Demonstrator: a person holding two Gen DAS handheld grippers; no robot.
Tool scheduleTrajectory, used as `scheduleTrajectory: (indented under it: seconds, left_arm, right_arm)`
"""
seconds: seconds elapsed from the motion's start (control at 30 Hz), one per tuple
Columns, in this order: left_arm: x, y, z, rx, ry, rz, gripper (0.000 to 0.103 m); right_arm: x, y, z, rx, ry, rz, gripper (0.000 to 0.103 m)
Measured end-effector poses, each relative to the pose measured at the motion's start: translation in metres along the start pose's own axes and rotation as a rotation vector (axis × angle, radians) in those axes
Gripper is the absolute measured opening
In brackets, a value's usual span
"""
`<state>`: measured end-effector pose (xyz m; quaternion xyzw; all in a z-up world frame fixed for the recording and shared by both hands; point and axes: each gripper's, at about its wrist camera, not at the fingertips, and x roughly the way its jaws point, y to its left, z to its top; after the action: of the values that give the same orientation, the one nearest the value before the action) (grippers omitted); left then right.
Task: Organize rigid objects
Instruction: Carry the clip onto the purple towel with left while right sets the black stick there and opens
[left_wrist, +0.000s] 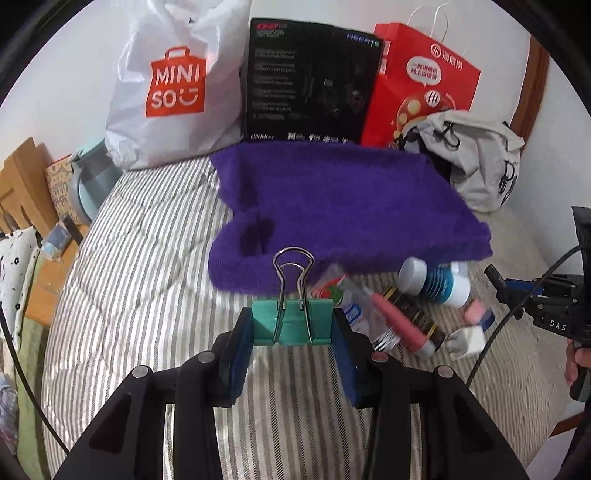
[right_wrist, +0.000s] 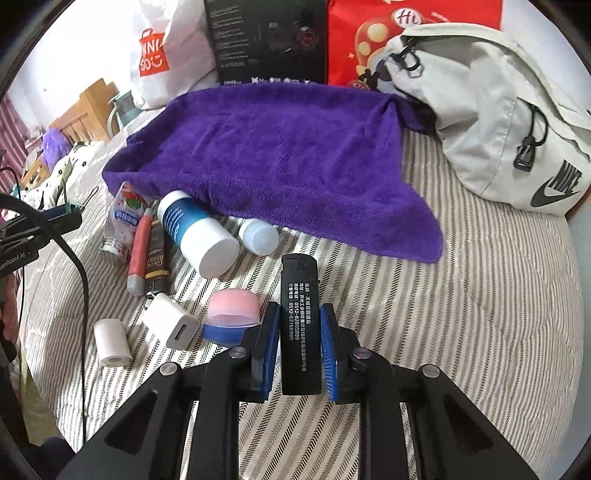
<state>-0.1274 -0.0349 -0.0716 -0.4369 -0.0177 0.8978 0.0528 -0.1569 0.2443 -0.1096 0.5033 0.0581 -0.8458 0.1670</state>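
Observation:
My left gripper (left_wrist: 293, 328) is shut on a teal binder clip (left_wrist: 291, 321), held above the striped bedding; it also shows at the left edge of the right wrist view (right_wrist: 66, 212). My right gripper (right_wrist: 299, 328) is shut on a black lighter (right_wrist: 299, 325) with white print. A purple towel (right_wrist: 273, 155) lies spread on the bed. At its near edge lie a blue-and-white bottle (right_wrist: 199, 232), a small white bottle (right_wrist: 258, 234), a red tube (right_wrist: 140, 251), a dark lighter (right_wrist: 157, 254), a clear candy bottle (right_wrist: 123, 221), a white charger (right_wrist: 173, 321), a pink-and-blue jar (right_wrist: 231, 317) and a white roll (right_wrist: 110, 341).
A white Miniso bag (left_wrist: 170, 88), a black box (left_wrist: 310, 81) and a red paper bag (left_wrist: 421, 77) stand at the back against the wall. A grey backpack (right_wrist: 498, 118) lies at the right. A wooden bed frame (left_wrist: 26, 177) runs along the left.

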Motion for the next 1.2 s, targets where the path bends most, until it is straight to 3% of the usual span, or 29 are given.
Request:
scheduleTrajectory:
  seconds: [0.33,0.63,0.9,1.2]
  left_arm:
    - [0.002,-0.005,0.036,0.007,-0.031,-0.039,0.039]
    - [0.026,-0.001,0.075,-0.012,-0.04,-0.038,0.039]
    - [0.073,0.004,0.113,-0.029,-0.016,-0.028,0.039]
    - [0.116,0.003,0.142,-0.031,0.013,-0.033,0.039]
  right_arm:
    - [-0.024,-0.005,0.019,0.021,-0.041,0.02,0.021]
    - [-0.02,-0.006,0.072,0.019,-0.087,0.056,0.021]
    - [0.019,-0.017,0.136,0.041,-0.116,0.075,0.021]
    - [0.09,-0.025,0.186,0.057,-0.048,0.044,0.022]
